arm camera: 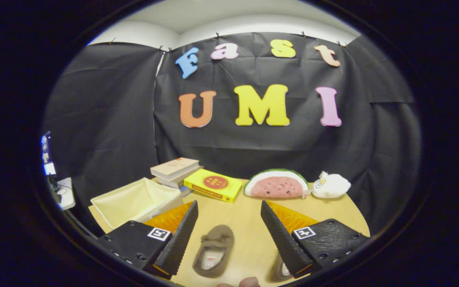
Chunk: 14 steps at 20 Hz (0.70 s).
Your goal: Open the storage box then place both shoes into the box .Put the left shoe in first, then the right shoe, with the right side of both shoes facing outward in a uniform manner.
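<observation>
- I have the gripper hanging above the worktop with its jaws spread wide and nothing between them.
- One brown shoe lies on the worktop in the gap between the fingers, its opening facing up; I cannot tell from here whether it is the left or the right.
- A second shoe peeks out from under the right finger, mostly hidden.
- The storage box, a pale fabric bin, sits beyond the left finger, near the stack of books; its top looks open, so I judge the opening step done.
- Neither shoe is in the box, so I take the step in hand to be picking up the first shoe.
- The next move calls for settling which shoe is the left, lowering over it, closing the jaws across its sides, then carrying it toward the box.
- The yellow book, watermelon cushion and white plush toy stand well beyond and should not interfere.
</observation>
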Available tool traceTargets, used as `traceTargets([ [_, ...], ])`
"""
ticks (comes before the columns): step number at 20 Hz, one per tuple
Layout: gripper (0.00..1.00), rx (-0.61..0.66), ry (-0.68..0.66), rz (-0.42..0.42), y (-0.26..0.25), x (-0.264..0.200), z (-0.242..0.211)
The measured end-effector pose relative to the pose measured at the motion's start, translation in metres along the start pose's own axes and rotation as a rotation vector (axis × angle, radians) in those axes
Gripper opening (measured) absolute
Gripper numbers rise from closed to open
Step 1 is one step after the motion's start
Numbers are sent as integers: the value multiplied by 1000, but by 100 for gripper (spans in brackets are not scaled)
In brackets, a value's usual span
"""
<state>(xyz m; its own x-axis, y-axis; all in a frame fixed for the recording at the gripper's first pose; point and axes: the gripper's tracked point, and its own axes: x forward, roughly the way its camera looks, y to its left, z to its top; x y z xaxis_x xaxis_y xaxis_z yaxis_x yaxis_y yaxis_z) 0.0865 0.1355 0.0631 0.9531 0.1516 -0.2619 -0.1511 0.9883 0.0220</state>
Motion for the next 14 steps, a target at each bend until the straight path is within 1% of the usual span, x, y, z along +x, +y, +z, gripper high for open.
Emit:
traceTargets([
  [2,96,8,77,-19,-8,6,-30],
  [5,96,-2,193,-5,-3,16,-71],
  [7,96,-26,258,3,2,22,-91],
  [9,96,-35,307,11,9,30,-106],
  [14,96,1,396,23,22,49,-131],
])
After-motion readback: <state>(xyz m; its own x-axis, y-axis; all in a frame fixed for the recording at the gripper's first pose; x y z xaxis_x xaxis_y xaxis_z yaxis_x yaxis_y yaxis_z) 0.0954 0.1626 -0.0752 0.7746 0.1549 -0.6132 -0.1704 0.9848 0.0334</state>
